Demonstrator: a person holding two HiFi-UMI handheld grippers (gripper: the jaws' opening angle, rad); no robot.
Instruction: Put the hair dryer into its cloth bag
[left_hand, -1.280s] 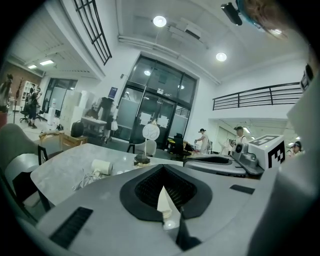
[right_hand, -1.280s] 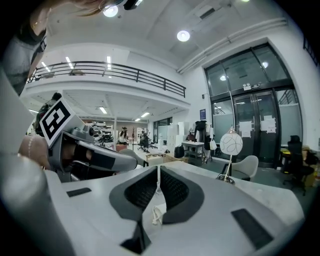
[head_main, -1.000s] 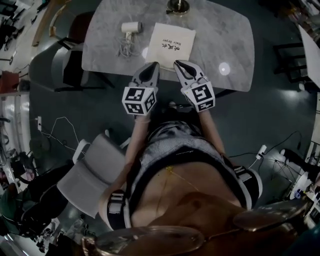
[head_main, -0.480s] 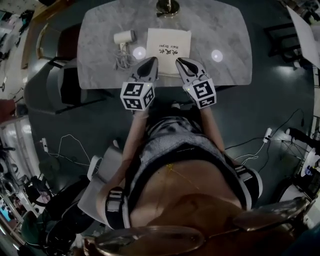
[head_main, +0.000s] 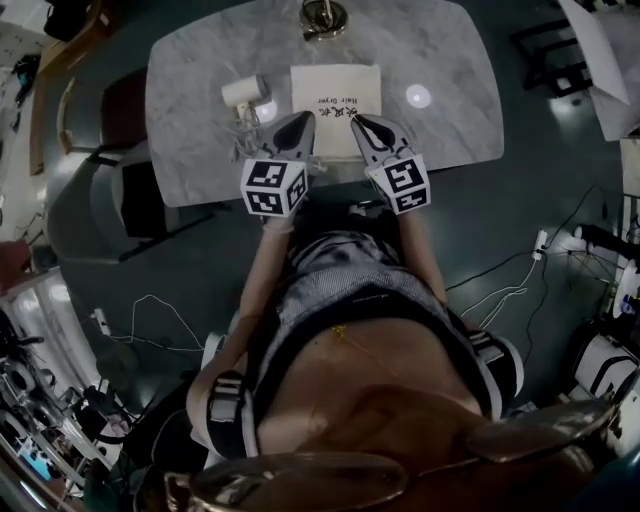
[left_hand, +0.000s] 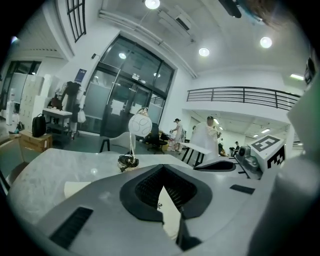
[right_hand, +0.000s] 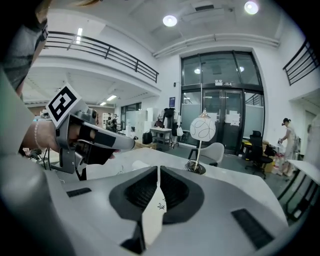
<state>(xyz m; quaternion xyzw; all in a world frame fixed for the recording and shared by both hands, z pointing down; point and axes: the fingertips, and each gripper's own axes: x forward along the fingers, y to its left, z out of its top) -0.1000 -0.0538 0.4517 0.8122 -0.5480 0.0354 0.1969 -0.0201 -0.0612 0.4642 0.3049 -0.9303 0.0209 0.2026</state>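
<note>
Both the left claw (head_main: 299, 122) and right claw (head_main: 361, 123) are closed, empty (cloth bag (head_main: 335, 84) just ahead).

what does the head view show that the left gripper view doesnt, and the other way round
Only the head view: the hair dryer and its cord, lying left of the cloth bag. Only the left gripper view: the lamp's round shade, the glass doors and people beyond the table. Both: the marble table, the cloth bag, the lamp base and the right gripper.
</note>
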